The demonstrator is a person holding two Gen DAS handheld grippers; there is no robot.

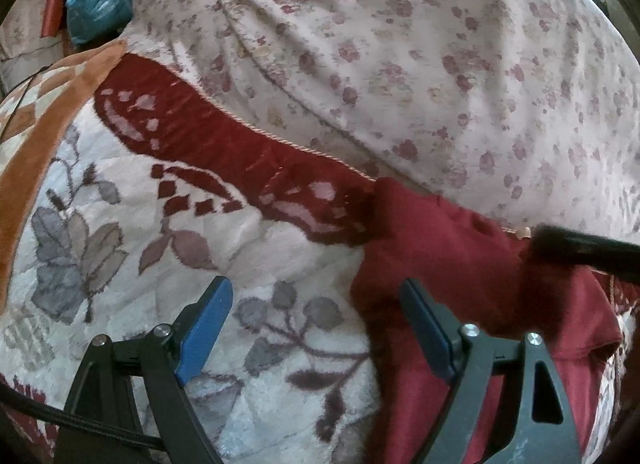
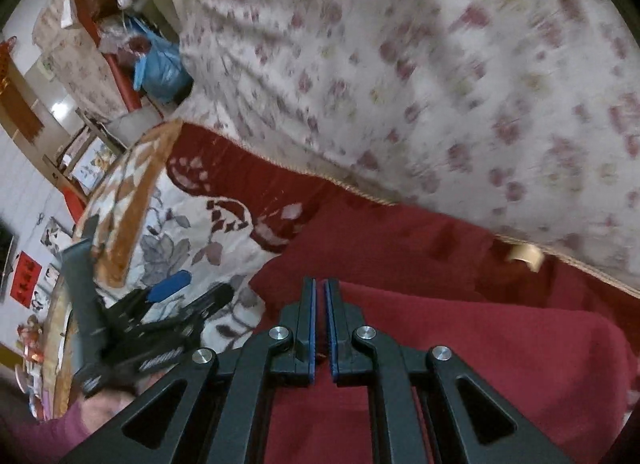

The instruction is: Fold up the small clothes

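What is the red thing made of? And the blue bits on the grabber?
The red garment looks like soft matte knit cloth, probably cotton: it creases and slumps. The blue pads on the left gripper seem rubbery or plastic, with a faintly textured, dull face; I can't be sure which.

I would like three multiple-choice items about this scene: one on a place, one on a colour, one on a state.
1. The red garment lies on:
A) a patterned blanket
B) a wooden chair
C) bare floor

2. The pads of the left tongs are:
A) yellow
B) blue
C) white

3. The right tongs are:
A) wide open
B) out of view
C) shut

Key: 1 A, the floral blanket shows around it; 2 B, both pads are blue; 3 C, its pads stand nearly together.
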